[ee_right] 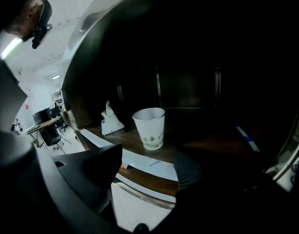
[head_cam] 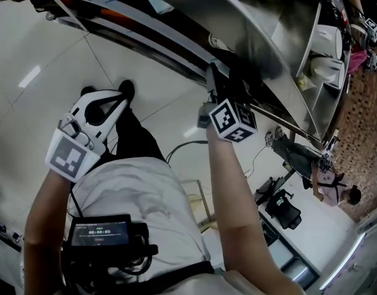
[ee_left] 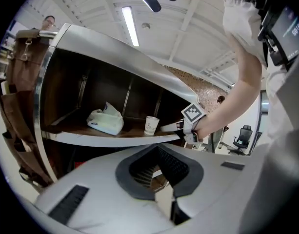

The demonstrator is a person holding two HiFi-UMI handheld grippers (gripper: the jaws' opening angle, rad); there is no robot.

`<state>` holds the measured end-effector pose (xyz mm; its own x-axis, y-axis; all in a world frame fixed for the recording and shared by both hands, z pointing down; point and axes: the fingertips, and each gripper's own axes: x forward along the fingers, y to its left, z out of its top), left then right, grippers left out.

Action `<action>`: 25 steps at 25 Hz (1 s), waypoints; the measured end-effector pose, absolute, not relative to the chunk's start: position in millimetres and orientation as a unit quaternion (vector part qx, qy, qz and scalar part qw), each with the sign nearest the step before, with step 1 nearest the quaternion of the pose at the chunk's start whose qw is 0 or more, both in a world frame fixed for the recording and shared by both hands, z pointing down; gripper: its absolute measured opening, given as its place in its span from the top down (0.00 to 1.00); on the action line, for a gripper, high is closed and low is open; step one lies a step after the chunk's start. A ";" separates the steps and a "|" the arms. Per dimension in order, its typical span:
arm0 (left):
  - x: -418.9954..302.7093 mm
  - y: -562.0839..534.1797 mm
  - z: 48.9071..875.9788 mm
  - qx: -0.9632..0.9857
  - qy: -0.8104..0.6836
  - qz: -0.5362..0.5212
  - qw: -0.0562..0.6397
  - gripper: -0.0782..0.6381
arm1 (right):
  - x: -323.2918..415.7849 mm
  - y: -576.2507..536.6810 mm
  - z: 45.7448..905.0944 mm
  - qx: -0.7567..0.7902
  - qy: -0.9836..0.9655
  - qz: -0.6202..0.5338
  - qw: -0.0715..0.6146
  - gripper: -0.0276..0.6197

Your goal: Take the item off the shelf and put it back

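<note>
Standing free on the shelf [ee_left: 105, 139], close to its front edge, the paper cup [ee_right: 150, 128] has nothing gripping it. The right gripper [ee_right: 151, 165] faces it with jaws spread, cup ahead of the tips, apart from both. The left gripper [ee_left: 164, 194] hangs back, jaws pressed together, empty. Judgement: cup is shelved; whether this precedes the lift or follows the return cannot be told. Cup's long axis vertical, mouth up, base flat on the shelf board. Tissue pack [ee_left: 106, 121] lies further along the shelf.

The paper cup [ee_right: 149, 128] is white with dark print; the shelf [ee_right: 145, 181] is dark brown (pale along its front edge); my left tool [ee_left: 171, 198] is white, dark grey inside.
</note>
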<state>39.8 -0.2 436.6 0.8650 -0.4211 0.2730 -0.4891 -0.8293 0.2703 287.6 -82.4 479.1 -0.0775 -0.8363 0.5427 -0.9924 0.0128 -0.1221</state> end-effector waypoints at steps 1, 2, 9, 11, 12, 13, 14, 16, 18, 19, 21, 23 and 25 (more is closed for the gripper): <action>39.8 3.9 438.1 0.949 -0.237 0.099 0.181 0.88 | 290.0 -87.6 480.6 0.660 -0.693 0.240 0.160 0.43; 39.2 7.7 440.5 0.948 -0.233 0.100 0.190 0.88 | 289.8 -94.0 481.5 0.658 -0.697 0.234 0.160 0.40; 32.5 18.9 457.0 0.944 -0.231 0.113 0.205 0.88 | 286.4 -139.1 492.6 0.652 -0.712 0.210 0.156 0.35; 33.8 22.3 457.8 0.944 -0.229 0.116 0.208 0.88 | 285.6 -147.9 495.5 0.651 -0.713 0.209 0.155 0.35; 34.1 23.3 457.8 0.943 -0.229 0.115 0.210 0.88 | 284.7 -152.3 496.5 0.650 -0.714 0.210 0.153 0.35; 33.7 23.9 457.4 0.943 -0.231 0.113 0.213 0.88 | 283.5 -155.9 497.6 0.650 -0.714 0.212 0.151 0.35; 32.4 24.3 457.0 0.941 -0.234 0.111 0.216 0.88 | 282.3 -158.4 499.2 0.650 -0.714 0.215 0.148 0.35; 28.8 24.4 456.8 0.940 -0.239 0.110 0.217 0.88 | 280.4 -161.5 503.1 0.650 -0.712 0.218 0.151 0.35; 26.1 22.4 456.5 0.939 -0.244 0.110 0.215 0.88 | 280.8 -163.7 505.6 0.650 -0.711 0.214 0.161 0.35; 25.1 20.5 456.0 0.939 -0.246 0.108 0.215 0.88 | 281.7 -164.4 505.7 0.651 -0.710 0.210 0.165 0.40; 23.2 17.2 454.4 0.938 -0.251 0.104 0.214 0.88 | 284.1 -164.5 504.9 0.657 -0.707 0.202 0.169 0.45; 22.2 17.2 454.1 0.939 -0.251 0.105 0.212 0.88 | 285.9 -163.2 504.1 0.661 -0.704 0.197 0.168 0.52; 23.0 17.8 453.1 0.940 -0.249 0.105 0.208 0.88 | 285.8 -161.8 502.8 0.660 -0.705 0.196 0.167 0.52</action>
